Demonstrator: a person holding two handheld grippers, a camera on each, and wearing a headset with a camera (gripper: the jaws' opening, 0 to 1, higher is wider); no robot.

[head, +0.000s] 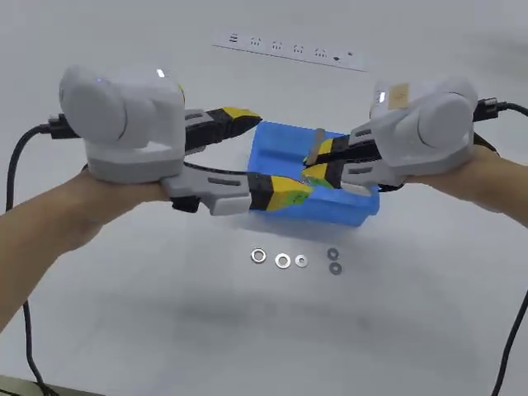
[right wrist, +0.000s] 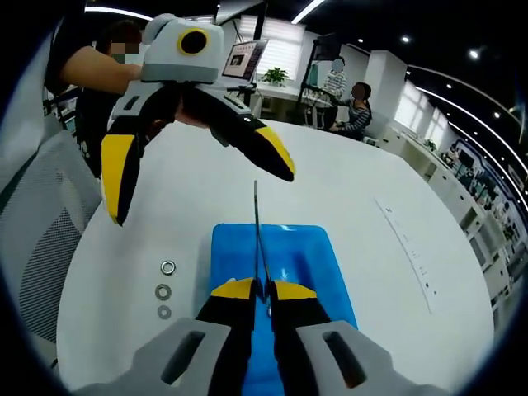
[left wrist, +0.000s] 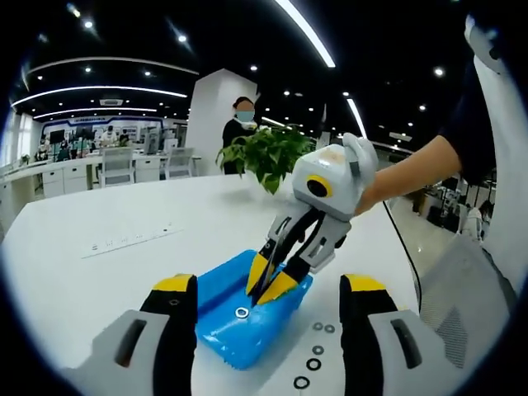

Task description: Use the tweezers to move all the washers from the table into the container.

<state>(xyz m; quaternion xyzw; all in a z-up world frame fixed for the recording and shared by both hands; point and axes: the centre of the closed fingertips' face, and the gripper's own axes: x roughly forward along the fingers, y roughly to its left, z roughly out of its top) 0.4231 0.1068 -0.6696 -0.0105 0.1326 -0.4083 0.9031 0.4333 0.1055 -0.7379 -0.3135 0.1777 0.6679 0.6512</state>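
My right gripper (right wrist: 262, 290) pinches thin grey tweezers (right wrist: 256, 231). My left gripper (left wrist: 269, 285) has its jaws agape. Five small silvery washers (head: 283, 261) lie lower centre.

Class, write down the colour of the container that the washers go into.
The container is bright blue, clearest in the right gripper view.

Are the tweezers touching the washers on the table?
Apart. The head view shows the tweezers above the blue container, with bare table between it and the washers.
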